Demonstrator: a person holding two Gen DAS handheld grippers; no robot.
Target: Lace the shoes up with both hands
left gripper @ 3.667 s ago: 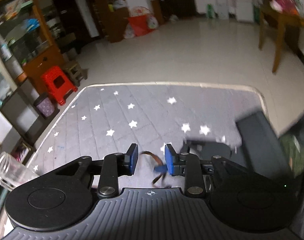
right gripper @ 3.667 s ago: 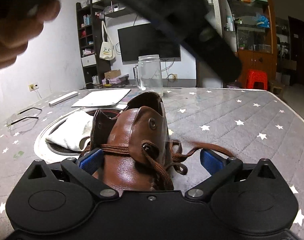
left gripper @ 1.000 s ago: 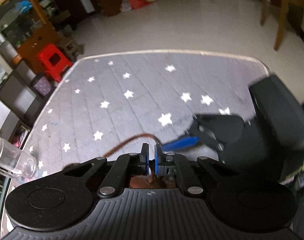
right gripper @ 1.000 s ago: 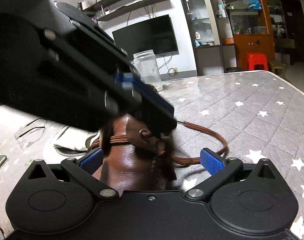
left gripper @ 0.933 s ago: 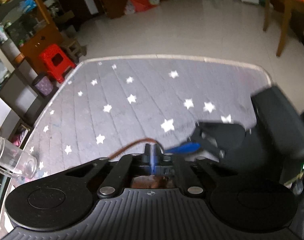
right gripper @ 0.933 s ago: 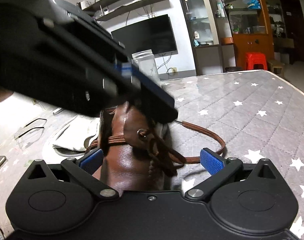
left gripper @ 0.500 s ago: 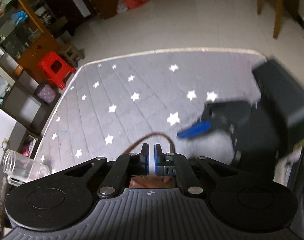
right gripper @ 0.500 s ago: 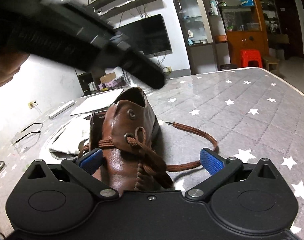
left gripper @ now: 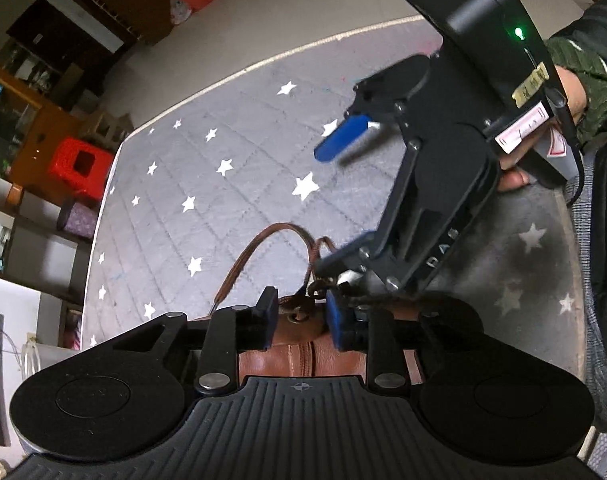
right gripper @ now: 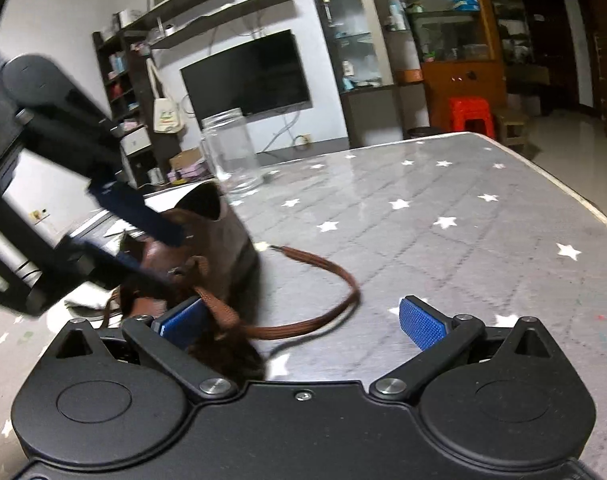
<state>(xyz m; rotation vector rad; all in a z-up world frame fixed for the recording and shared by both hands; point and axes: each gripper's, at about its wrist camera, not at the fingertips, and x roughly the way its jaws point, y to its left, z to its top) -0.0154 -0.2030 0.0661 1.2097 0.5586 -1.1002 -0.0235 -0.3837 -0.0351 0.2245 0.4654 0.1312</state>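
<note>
A brown leather shoe (left gripper: 303, 354) (right gripper: 207, 240) stands on the grey star-patterned table (left gripper: 223, 184). Its brown lace (right gripper: 323, 312) loops out over the table; in the left wrist view the lace (left gripper: 259, 248) arcs up from the shoe's collar. My left gripper (left gripper: 299, 318) is open, its pads on either side of the shoe's top eyelet. It shows in the right wrist view (right gripper: 143, 236) over the shoe. My right gripper (right gripper: 303, 320) is open wide, the lace lying across its left pad (right gripper: 179, 320). It shows in the left wrist view (left gripper: 343, 204) just above the shoe's front.
A clear glass jar (right gripper: 231, 152) stands behind the shoe. A white cloth (right gripper: 83, 302) lies left of the shoe. The table's far edge (left gripper: 263, 64) and right edge (right gripper: 563, 192) drop to the floor. A red stool (left gripper: 79, 166) stands beyond.
My left gripper has opened and let go of the lace, and sits lower at the shoe's collar. My right gripper has moved forward and left, close over the shoe, with the lace now on its left pad.
</note>
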